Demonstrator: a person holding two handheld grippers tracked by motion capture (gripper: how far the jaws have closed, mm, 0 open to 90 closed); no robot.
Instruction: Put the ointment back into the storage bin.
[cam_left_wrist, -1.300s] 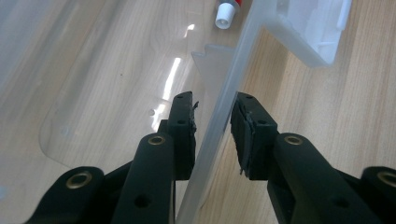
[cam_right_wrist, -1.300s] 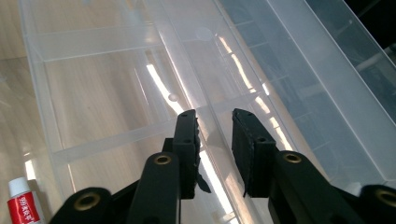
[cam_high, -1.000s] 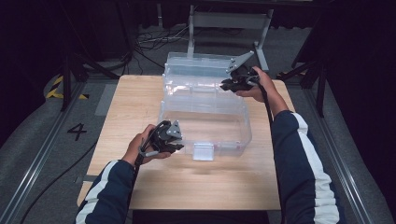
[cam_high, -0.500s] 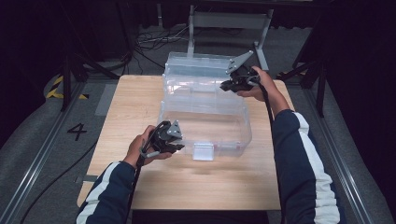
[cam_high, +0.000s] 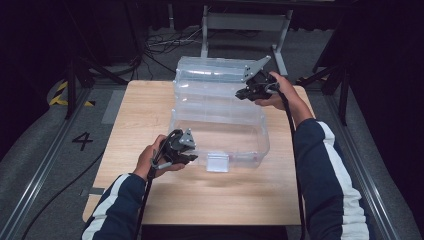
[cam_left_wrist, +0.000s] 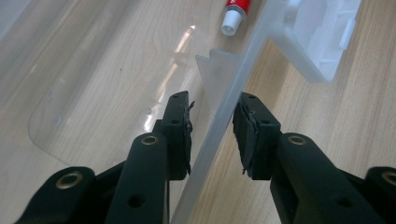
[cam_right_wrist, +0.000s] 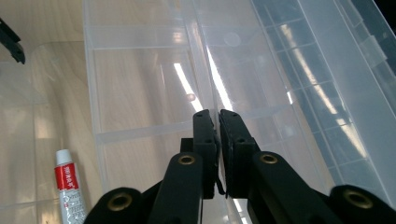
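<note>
Both: left hand-held gripper (cam_left_wrist: 212, 128) straddles bin wall (cam_left_wrist: 224, 121); right hand-held gripper (cam_right_wrist: 218, 122) pinches lid edge (cam_right_wrist: 205, 56).

Lab or recording studio: black curtains all round, lone wooden counter (cam_high: 150, 115) on grey carpet, floor rails (cam_high: 45, 165), loose cables (cam_high: 160, 42), metal stand (cam_high: 245, 22), hazard tape (cam_high: 60, 95), floor number "4" (cam_high: 82, 141)

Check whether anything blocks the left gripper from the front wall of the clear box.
Nothing visible does. The left gripper straddles the front wall of the clear box, one jaw inside and one outside, not yet pressed shut. The red and white tube lies farther in, clear of the jaws.
</note>
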